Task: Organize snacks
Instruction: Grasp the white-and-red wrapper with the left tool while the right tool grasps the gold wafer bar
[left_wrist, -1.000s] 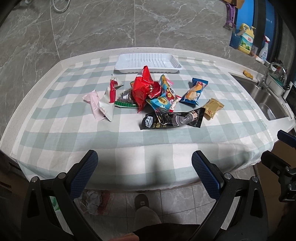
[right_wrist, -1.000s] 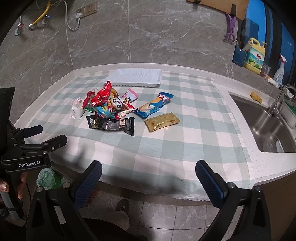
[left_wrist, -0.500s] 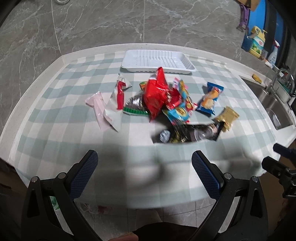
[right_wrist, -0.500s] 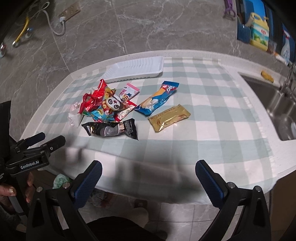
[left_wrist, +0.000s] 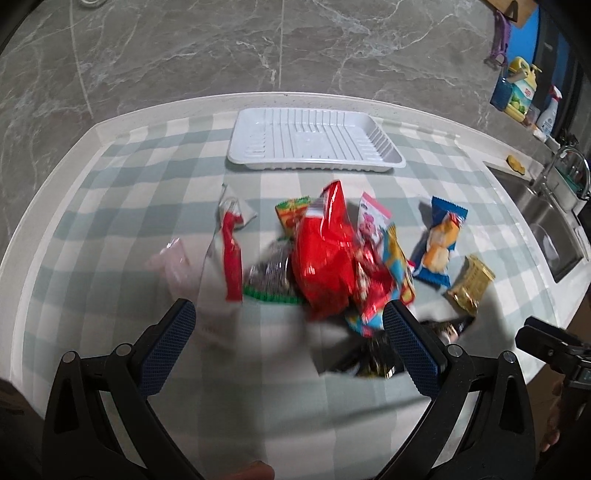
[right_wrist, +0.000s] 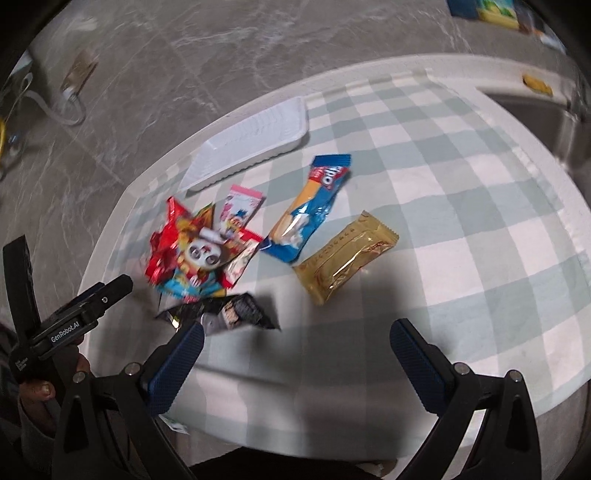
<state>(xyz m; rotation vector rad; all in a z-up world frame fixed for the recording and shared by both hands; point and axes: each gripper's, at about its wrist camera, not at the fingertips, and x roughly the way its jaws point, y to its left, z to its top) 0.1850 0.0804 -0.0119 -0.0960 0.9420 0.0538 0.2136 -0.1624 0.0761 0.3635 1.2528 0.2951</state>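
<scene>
So both grippers are empty w/ jaws wide apart. The left gripper (left_wrist: 288, 334) hangs low over the front of the snack pile, and the right gripper (right_wrist: 295, 345) hangs over the bare cloth just in front of the gold packet (right_wrist: 345, 263).

What could go wrong:
- The snacks lie on top of each other. The big red bag (left_wrist: 325, 254) sits over the dark green-edged packet (left_wrist: 271, 278) and leans on the panda packet (right_wrist: 201, 254). If a jaw shuts there it may pinch two bags at once, or push the pile apart.
- The bags are shiny and puffy, so I think one could slip out or get squashed.
- The black packet (right_wrist: 225, 312) lies right by the right gripper's left finger and also under the left gripper's right finger. Both grippers are near it, so they could bump.
- The checked cloth (right_wrist: 461, 229) could get pinched w/ a flat packet and bunch up.

Room to move:
- The white tray (left_wrist: 314, 142) is empty, at the back by the wall, well apart from the pile. The way to it is open.
- The blue biscuit packet (right_wrist: 314, 210) and gold packet lie alone, so easy picks.
- The white-and-red packet (left_wrist: 231, 245) and pink packet (left_wrist: 173, 262) sit on the left side, near the pile.
- The sink (left_wrist: 546, 225) is off to the right, past the cloth, and the counter's front edge is close below the grippers, so a pushed snack could fall off.
</scene>
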